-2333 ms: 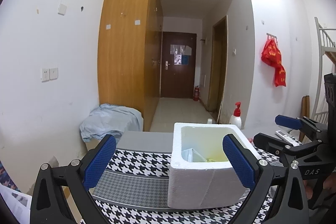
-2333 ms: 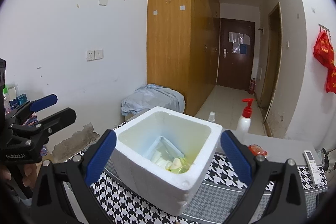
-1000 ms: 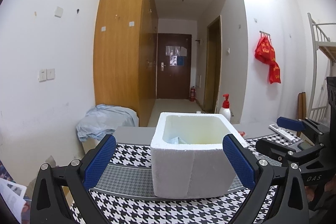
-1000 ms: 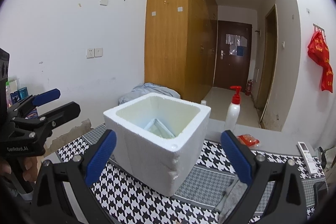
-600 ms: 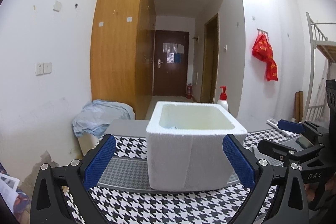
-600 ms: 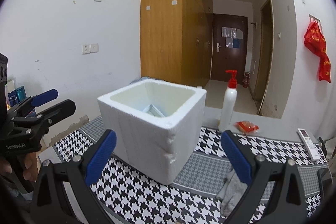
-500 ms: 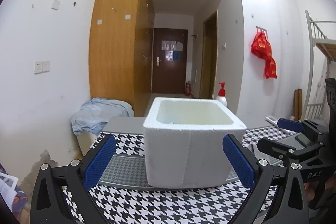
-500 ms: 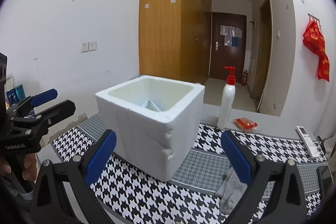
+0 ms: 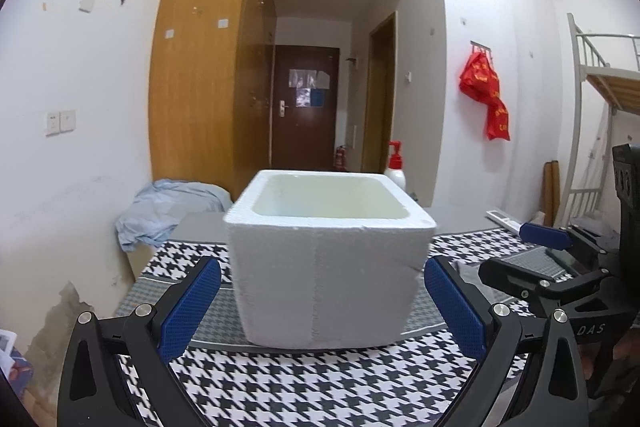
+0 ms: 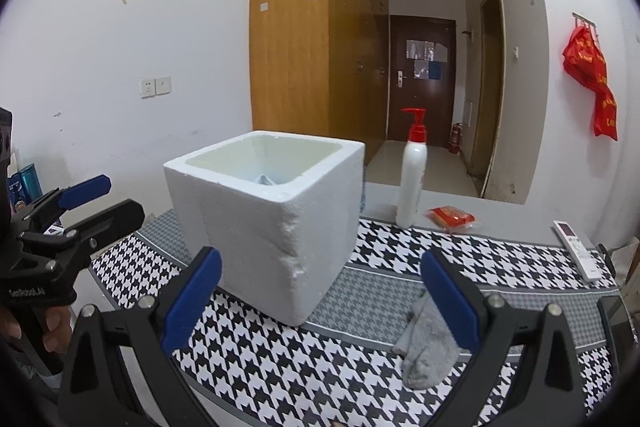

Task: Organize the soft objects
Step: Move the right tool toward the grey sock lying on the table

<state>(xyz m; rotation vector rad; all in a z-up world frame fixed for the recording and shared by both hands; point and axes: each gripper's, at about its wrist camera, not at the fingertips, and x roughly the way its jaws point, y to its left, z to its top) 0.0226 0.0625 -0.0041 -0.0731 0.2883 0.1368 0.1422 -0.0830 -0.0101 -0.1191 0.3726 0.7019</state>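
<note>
A white foam box (image 9: 328,263) stands on the houndstooth tablecloth (image 9: 320,387); it also shows in the right wrist view (image 10: 268,223). Only a sliver of something pale shows inside it. A grey sock (image 10: 428,347) lies crumpled on the cloth right of the box, just inside my right gripper's right finger. My left gripper (image 9: 320,307) is open and empty, its blue pads either side of the box's near face, not touching. My right gripper (image 10: 320,303) is open and empty, low over the cloth in front of the box's corner.
A white pump bottle with a red top (image 10: 412,183) and a red packet (image 10: 450,217) sit behind the box. A white remote (image 10: 576,251) lies at the table's right edge. A blue cloth heap (image 9: 168,211) lies beyond the table's left end.
Both grippers have dropped lower and pulled back from above the box, so its inside is now mostly hidden. The grey sock has come into the right wrist view. Both stay open.
</note>
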